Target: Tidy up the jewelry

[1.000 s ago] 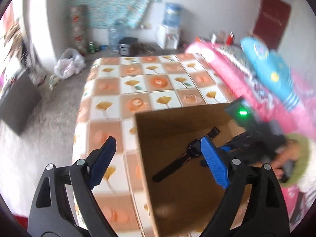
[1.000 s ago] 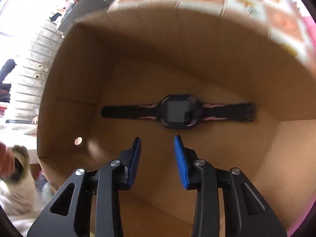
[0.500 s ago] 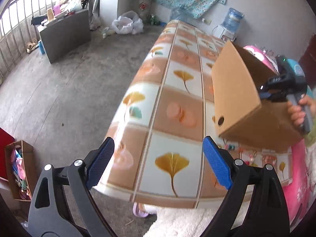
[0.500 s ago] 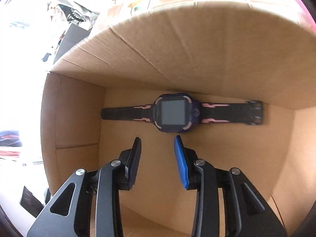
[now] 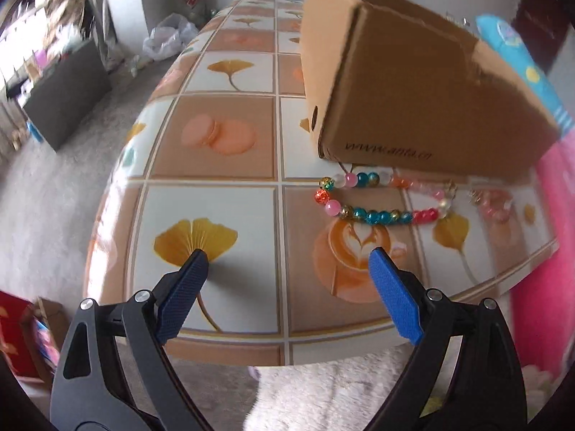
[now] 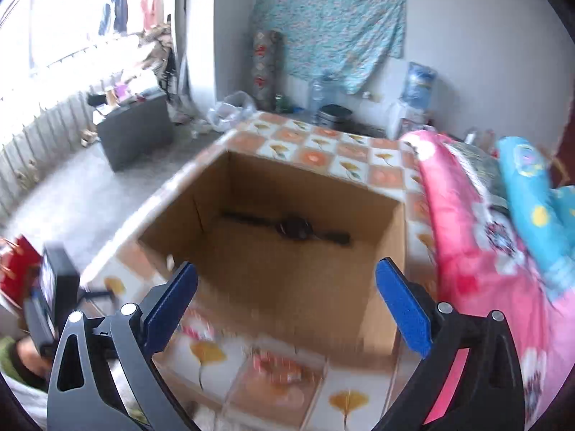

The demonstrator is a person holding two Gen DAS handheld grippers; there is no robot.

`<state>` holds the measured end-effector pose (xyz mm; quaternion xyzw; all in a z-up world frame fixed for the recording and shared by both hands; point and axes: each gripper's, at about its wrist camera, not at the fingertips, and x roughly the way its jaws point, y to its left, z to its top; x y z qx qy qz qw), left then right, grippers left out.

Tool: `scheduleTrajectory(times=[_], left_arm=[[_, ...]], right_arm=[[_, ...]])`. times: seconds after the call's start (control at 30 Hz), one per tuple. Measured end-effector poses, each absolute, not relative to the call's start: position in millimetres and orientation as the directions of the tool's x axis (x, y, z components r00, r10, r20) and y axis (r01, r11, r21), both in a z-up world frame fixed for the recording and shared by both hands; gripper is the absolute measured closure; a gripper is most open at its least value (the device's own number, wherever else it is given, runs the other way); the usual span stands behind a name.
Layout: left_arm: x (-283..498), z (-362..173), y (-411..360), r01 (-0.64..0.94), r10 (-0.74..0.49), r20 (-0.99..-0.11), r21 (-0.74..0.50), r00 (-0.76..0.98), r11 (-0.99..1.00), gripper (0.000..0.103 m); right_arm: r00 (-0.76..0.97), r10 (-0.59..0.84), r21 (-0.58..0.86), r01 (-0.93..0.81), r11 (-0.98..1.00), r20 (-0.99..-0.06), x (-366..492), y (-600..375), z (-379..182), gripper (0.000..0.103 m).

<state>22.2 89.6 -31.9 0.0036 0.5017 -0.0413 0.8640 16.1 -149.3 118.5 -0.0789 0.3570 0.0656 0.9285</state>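
The beads [image 5: 381,197] lie crosswise just ahead-right of the spread left tool [image 5: 287,269], nearer than the spread right tool [image 6: 285,283].

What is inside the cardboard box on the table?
A dark watch lies flat on the floor of the cardboard box. The box's near wall hides the near part of the floor.
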Motion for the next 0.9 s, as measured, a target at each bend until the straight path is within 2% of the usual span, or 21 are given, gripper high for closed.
scheduleTrajectory(times=[0.07, 0.13, 0.27, 0.33, 0.43, 0.63, 0.77, 0.9], left_arm=[[23, -36, 80, 0.108, -0.006, -0.869, 0.054, 0.494, 0.993, 0.012], [20, -34, 76, 0.125, 0.008, -0.857, 0.085, 0.515, 0.988, 0.011], [19, -35, 81, 0.11, -0.018, -0.863, 0.043, 0.504, 0.993, 0.008], [19, -34, 80, 0.111, -0.015, -0.863, 0.048, 0.505, 0.993, 0.008], [17, -32, 79, 0.104, -0.007, -0.86, 0.054, 0.511, 0.993, 0.007], [19, -34, 83, 0.095, -0.021, -0.852, 0.034, 0.523, 0.995, 0.007], [21, -31, 84, 0.088, -0.018, -0.849, 0.034, 0.528, 0.996, 0.007], [28, -18, 94, 0.049, -0.089, -0.821, -0.073, 0.564, 0.996, 0.007]], right_arm=[[0.727, -0.017, -0.158, -0.127, 0.979, -0.687, 1, -141, 98, 0.006], [0.754, -0.051, -0.202, -0.109, 0.973, -0.655, -14, -136, 88, 0.007], [0.86, 0.079, -0.033, -0.11, 0.993, -0.504, -54, -143, 96, 0.006], [0.874, 0.122, 0.01, -0.133, 0.991, -0.471, -55, -143, 89, 0.006], [0.823, 0.091, 0.01, -0.103, 0.995, -0.561, -41, -137, 64, 0.006], [0.725, 0.177, 0.111, -0.139, 0.984, -0.666, -14, -134, 20, 0.007], [0.656, 0.228, 0.137, -0.188, 0.973, -0.719, -4, -124, -5, 0.018], [0.612, 0.278, 0.16, -0.241, 0.957, -0.74, -4, -115, -19, 0.028]])
